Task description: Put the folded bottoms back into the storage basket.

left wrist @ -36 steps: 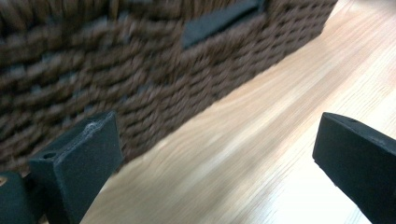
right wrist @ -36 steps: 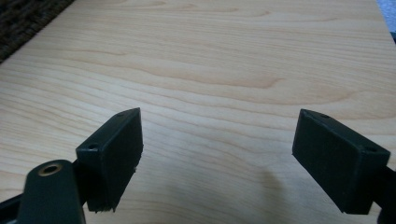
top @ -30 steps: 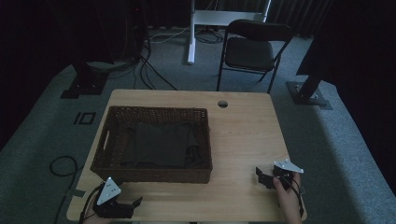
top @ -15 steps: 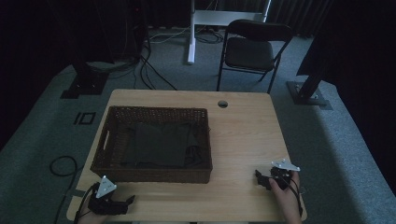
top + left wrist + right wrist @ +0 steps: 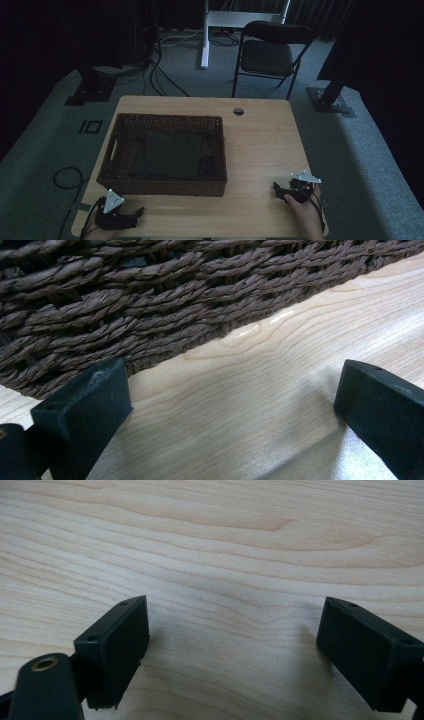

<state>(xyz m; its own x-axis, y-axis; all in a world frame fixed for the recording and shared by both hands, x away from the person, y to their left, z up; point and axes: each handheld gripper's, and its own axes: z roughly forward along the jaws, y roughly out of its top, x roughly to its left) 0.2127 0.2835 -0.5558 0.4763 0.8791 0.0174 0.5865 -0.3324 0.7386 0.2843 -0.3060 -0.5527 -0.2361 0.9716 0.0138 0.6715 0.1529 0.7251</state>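
On the pale wooden surface [image 5: 260, 150], a dark brown woven wicker basket [image 5: 162, 187], rectangular with a handle slot in its left wall, sits on the left half. A dark folded cloth [image 5: 172, 155] lies flat inside it, covering most of the bottom. A small round hole [image 5: 238, 111] is cut into the surface near its far edge.

The left gripper [image 5: 134, 215] rests at the near left corner of the surface, just in front of the basket's near wall. In the left gripper view its black jaws stand wide apart with nothing between them, bare wood below and the basket's woven wall [image 5: 150, 300] close ahead.

The right gripper [image 5: 276, 189] sits near the near right corner, held by a hand [image 5: 302, 207], well apart from the basket. In the right gripper view [image 5: 230, 635] its jaws are likewise spread wide and empty over plain wood grain.

Beyond the surface, a black folding chair [image 5: 270, 52] stands on grey carpet [image 5: 365, 150], with cables [image 5: 160, 60] trailing on the floor to the left.
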